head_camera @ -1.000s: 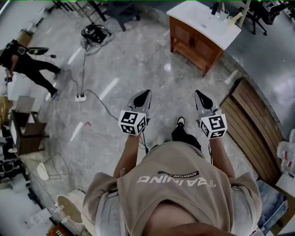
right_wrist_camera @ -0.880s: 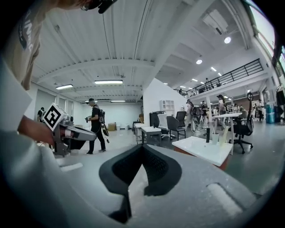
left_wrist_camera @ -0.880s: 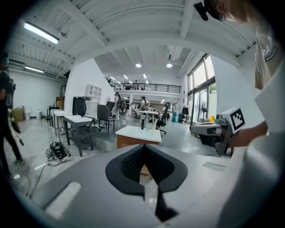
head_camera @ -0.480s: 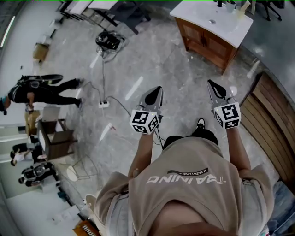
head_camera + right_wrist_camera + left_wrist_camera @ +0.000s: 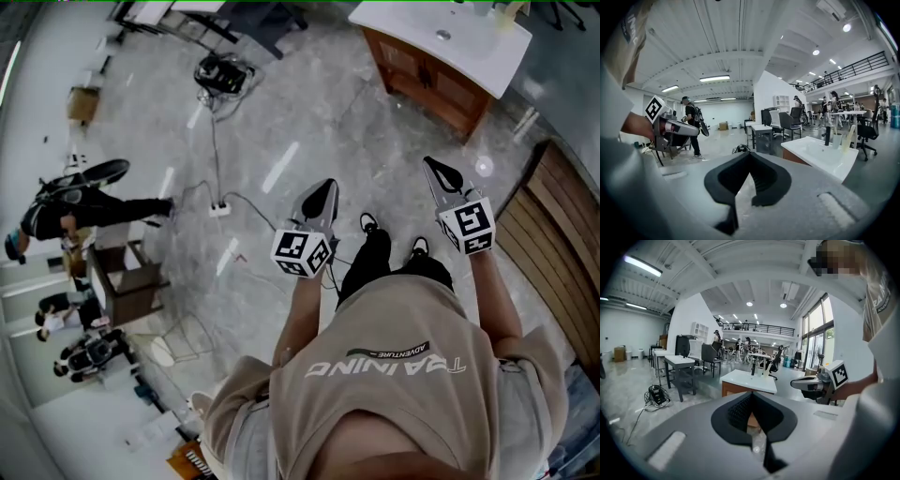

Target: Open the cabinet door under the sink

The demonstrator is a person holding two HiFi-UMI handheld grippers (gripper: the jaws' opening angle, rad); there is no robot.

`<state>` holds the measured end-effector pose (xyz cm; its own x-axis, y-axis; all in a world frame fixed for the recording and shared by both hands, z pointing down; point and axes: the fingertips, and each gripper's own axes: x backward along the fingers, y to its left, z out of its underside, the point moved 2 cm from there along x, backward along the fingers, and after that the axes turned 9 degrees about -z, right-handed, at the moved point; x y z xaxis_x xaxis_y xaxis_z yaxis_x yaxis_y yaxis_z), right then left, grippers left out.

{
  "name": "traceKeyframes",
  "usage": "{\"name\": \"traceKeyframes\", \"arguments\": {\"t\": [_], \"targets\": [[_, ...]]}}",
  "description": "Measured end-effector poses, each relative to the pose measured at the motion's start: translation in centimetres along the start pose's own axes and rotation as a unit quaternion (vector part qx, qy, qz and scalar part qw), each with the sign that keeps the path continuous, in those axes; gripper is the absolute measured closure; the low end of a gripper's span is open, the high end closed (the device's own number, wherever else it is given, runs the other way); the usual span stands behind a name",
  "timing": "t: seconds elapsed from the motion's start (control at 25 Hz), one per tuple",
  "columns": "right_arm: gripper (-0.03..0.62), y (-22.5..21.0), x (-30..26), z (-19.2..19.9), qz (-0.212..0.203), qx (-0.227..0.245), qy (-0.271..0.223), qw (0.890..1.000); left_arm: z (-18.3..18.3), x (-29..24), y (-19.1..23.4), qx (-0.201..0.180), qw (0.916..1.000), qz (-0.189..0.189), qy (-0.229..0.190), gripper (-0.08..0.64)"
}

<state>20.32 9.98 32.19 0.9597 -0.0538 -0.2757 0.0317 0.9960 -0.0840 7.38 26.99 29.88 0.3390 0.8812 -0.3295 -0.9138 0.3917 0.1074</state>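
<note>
The wooden cabinet door [image 5: 428, 79] under the white sink [image 5: 443, 36] stands closed, well ahead of the fingertips. The left gripper [image 5: 326, 186] and right gripper [image 5: 431, 164] are both clenched empty, side by side above the marble floor [image 5: 281, 103].

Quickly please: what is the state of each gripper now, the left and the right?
Left gripper: closed, jaws together, holding nothing.
Right gripper: closed, jaws together, holding nothing.

Bright ceiling lights [image 5: 715, 78] — fisheye warp, glare on floor [image 5: 281, 169].
</note>
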Motion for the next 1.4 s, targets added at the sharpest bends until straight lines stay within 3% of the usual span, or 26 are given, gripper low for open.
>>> {"name": "traceKeyframes", "arguments": {"t": [0.2,0.36,0.52,0.64,0.84,1.16,1.4], "targets": [[0.590,-0.8,-3.2,-1.8,0.014,0.026,0.004,1.000,0.4,-3.0,3.3,0.008,0.9998,0.017,0.000,0.543],[0.590,-2.2,-5.0,-3.3,0.056,0.033,0.007,0.998,-1.4,-6.6,5.9,0.013,0.9985,0.050,-0.019,0.543],[0.590,-3.1,-6.5,-4.7,0.091,0.025,0.004,0.996,-4.6,-9.6,7.4,-0.035,0.9948,0.085,-0.045,0.543],[0.590,-3.2,-8.8,-6.2,0.115,0.030,-0.001,0.993,-4.5,-11.2,9.6,-0.059,0.9932,0.096,-0.032,0.543],[0.591,-2.8,-11.9,-8.5,0.157,0.058,0.000,0.986,-4.0,-13.3,13.3,-0.048,0.9918,0.118,-0.011,0.543],[0.590,-4.9,-12.0,-7.0,0.190,0.002,0.020,0.982,-4.7,-17.2,14.6,-0.048,0.9877,0.149,-0.005,0.543],[0.589,-7.7,-13.2,-5.3,0.190,-0.022,0.027,0.981,-4.4,-20.1,13.2,-0.054,0.9846,0.166,0.015,0.543]]}}
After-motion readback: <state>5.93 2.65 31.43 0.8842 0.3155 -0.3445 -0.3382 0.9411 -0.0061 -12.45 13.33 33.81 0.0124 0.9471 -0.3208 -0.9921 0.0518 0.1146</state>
